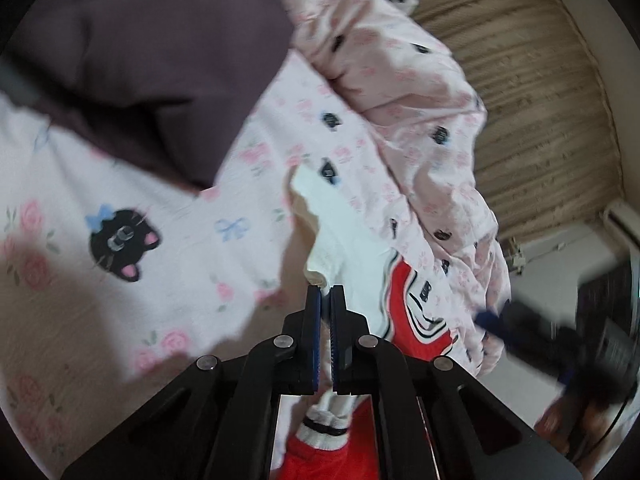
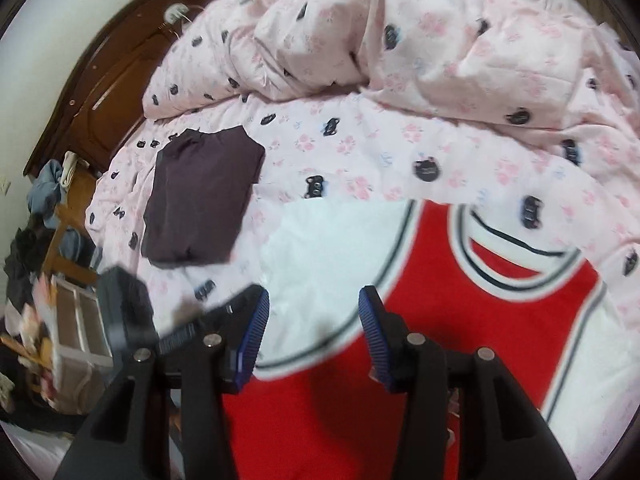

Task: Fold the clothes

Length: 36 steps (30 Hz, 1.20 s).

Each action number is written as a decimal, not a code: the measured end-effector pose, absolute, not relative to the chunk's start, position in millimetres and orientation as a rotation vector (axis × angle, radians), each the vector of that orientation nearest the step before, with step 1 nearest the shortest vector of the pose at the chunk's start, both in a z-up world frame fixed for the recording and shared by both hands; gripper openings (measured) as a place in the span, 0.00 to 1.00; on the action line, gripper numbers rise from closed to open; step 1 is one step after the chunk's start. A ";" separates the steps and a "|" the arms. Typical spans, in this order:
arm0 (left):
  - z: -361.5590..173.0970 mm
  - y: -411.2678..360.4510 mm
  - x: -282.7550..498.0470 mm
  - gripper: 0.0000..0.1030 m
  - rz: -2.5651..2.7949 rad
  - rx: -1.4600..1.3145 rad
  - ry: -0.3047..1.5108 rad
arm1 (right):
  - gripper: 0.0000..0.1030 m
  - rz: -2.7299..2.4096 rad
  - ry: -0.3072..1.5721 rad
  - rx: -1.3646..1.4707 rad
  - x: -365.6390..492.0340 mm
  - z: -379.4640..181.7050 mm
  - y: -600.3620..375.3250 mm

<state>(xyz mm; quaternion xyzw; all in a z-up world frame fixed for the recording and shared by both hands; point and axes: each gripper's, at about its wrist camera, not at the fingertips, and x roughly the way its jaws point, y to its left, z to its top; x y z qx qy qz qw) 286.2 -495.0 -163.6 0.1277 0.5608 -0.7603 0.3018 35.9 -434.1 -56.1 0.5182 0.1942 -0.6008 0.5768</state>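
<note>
- Red-and-white jersey (image 2: 460, 320) flat on bed (image 2: 360, 152), neckline toward the crumpled duvet (image 2: 440, 40).
- Left claw (image 1: 325, 294) clamped on jersey's white edge.
- Right claw (image 2: 314, 312) parted, empty.

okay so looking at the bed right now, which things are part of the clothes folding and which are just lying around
Part of the job:
- red and white jersey, laid out flat
- folded dark purple garment
- left gripper, shut on the jersey's white edge
- right gripper, open above the jersey

Just lying about:
- rumpled pink cat-print duvet
- clothes heap beside the bed
</note>
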 end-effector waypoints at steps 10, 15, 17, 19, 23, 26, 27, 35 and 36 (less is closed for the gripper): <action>-159.2 -492.8 279.7 0.02 -2.059 0.316 1.493 | 0.57 -1.309 0.872 1.308 96.0 -98.7 -552.7; -157.6 -493.5 280.0 0.02 -2.066 0.294 1.503 | 0.57 -1.298 1.042 1.267 121.0 -114.1 -575.0; -157.7 -494.1 279.5 0.02 -2.067 0.293 1.507 | 0.57 -1.318 1.096 1.252 123.6 -120.6 -578.9; -156.4 -493.3 277.5 0.02 -2.076 0.292 1.505 | 0.57 -1.337 1.148 1.232 125.4 -127.0 -581.6; -153.7 -491.6 273.1 0.02 -2.091 0.294 1.495 | 0.47 -1.366 1.216 1.197 128.0 -136.9 -584.8; -153.4 -490.9 271.0 0.02 -2.092 0.298 1.492 | 0.32 -1.391 1.244 1.172 127.9 -139.2 -585.2; -153.1 -490.6 270.1 0.02 -2.094 0.302 1.491 | 0.28 -1.400 1.247 1.168 126.6 -139.3 -584.6; -139.6 -481.8 257.4 0.02 -2.165 0.367 1.380 | 0.08 -1.495 1.010 1.190 83.0 -108.2 -551.9; -138.7 -479.4 254.3 0.02 -2.176 0.382 1.364 | 0.08 -1.502 0.963 1.201 76.1 -104.3 -544.6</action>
